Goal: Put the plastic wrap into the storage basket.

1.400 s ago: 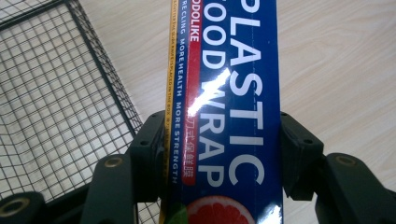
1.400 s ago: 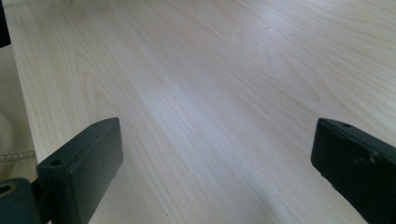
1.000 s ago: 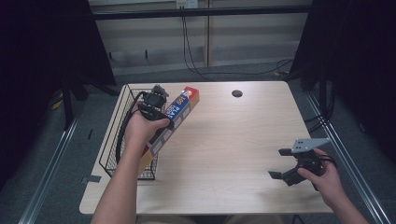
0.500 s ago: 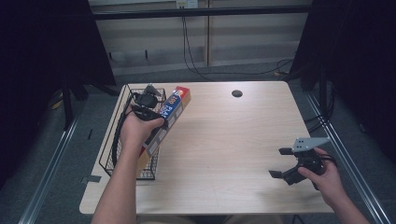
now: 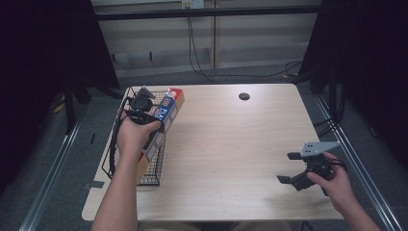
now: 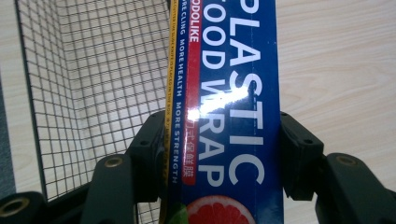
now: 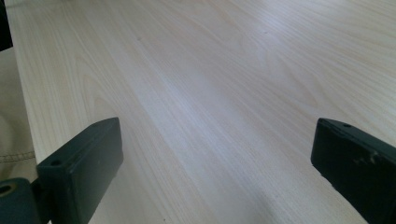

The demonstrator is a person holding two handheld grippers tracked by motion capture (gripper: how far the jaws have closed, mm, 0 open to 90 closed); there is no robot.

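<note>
Since a second ago the left gripper [image 5: 144, 126] has carried the box [image 5: 166, 113] leftward and a little toward the table's far edge, so the box now hangs more over the basket [image 5: 111, 161] than over bare wood. The right gripper [image 5: 292, 168] has hardly shifted.

At the left, the wire basket sits at the table's [image 5: 231, 144] left edge, its mesh floor visible in the left gripper view [image 6: 93, 84]. The left hand [image 5: 136, 137] holds its gripper above the basket's right side. In the left gripper view the jaws are clamped on the long blue box [image 6: 233, 116], one pad on each long side, with "PLASTIC FOOD WRAP" running along its face. The box lies tilted, its red far end reaching past the basket's far right corner; whether it touches the rim cannot be told.

Near the far edge sits a dark round hole [image 5: 244, 96].

At the right, the right hand [image 5: 337, 185] holds its gripper low by the near right corner, jaws wide apart, with only bare wood [image 7: 210, 93] between them.
</note>
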